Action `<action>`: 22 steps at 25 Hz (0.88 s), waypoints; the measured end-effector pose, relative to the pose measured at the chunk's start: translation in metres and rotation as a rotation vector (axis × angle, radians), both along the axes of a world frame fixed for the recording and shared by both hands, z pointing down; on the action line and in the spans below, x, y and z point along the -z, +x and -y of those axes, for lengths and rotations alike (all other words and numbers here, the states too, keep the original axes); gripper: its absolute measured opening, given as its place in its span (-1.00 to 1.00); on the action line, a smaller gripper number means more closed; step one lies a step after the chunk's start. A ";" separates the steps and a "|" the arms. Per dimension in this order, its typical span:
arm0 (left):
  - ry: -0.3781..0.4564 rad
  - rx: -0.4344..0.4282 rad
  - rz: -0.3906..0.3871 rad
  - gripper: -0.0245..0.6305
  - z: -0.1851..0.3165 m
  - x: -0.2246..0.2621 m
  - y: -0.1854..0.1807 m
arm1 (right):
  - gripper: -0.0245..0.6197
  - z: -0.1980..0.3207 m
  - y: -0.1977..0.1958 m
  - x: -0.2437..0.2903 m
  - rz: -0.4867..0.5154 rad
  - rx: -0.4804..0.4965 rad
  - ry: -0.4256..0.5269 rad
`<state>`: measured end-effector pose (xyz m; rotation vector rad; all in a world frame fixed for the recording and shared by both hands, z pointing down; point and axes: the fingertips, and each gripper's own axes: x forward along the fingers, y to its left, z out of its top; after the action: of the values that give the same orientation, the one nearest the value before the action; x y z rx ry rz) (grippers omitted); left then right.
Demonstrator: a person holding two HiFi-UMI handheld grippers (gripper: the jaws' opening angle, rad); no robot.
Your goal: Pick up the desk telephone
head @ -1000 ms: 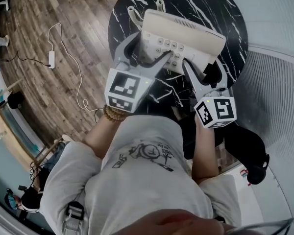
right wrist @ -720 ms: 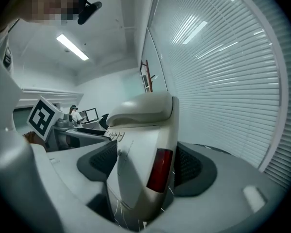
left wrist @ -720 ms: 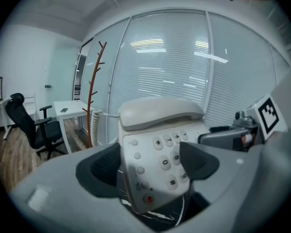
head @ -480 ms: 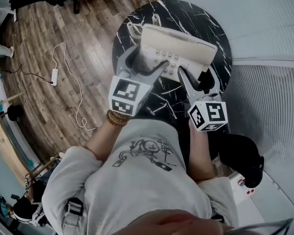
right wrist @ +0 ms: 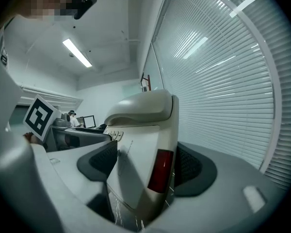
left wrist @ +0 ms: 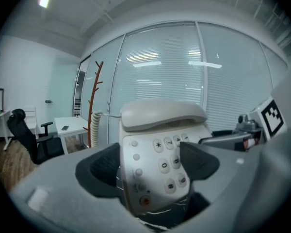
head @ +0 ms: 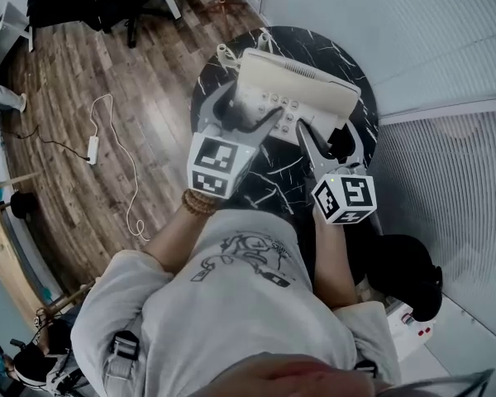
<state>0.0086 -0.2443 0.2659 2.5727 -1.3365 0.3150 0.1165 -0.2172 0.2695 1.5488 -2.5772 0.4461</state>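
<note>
A beige desk telephone [head: 302,91] with its handset on the cradle hangs above the round black marble table [head: 355,52]. My left gripper [head: 244,112] is shut on the keypad end [left wrist: 157,152], with a dark pad on each side. My right gripper [head: 326,131] is shut on the other end, where the phone's side panel [right wrist: 140,144] sits between both pads. The coiled cord [head: 226,55] trails off the phone's left. The handset [left wrist: 162,113] rests on top.
The table stands in a corner of glass walls with white blinds [head: 446,40]. A power strip with its white cable [head: 93,147] lies on the wooden floor at the left. A black office chair [head: 66,2] stands at the far left, and a dark bag [head: 405,271] lies by the person's right side.
Both grippers have risen together with the telephone between them. The table has dropped away beneath and looks smaller. Neither grip has altered.
</note>
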 end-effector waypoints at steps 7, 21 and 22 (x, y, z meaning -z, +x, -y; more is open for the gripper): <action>0.032 0.003 -0.007 0.24 -0.006 0.021 0.001 | 0.16 -0.006 0.001 0.019 0.005 -0.009 0.030; 0.045 0.004 -0.013 0.24 -0.027 0.027 0.011 | 0.13 -0.027 0.012 0.027 0.003 -0.018 0.046; 0.044 0.005 -0.013 0.24 -0.028 0.027 0.012 | 0.13 -0.028 0.013 0.027 0.004 -0.018 0.046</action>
<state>0.0201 -0.2165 0.2387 2.6021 -1.3601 0.2710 0.1293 -0.1895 0.2427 1.5883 -2.5963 0.3955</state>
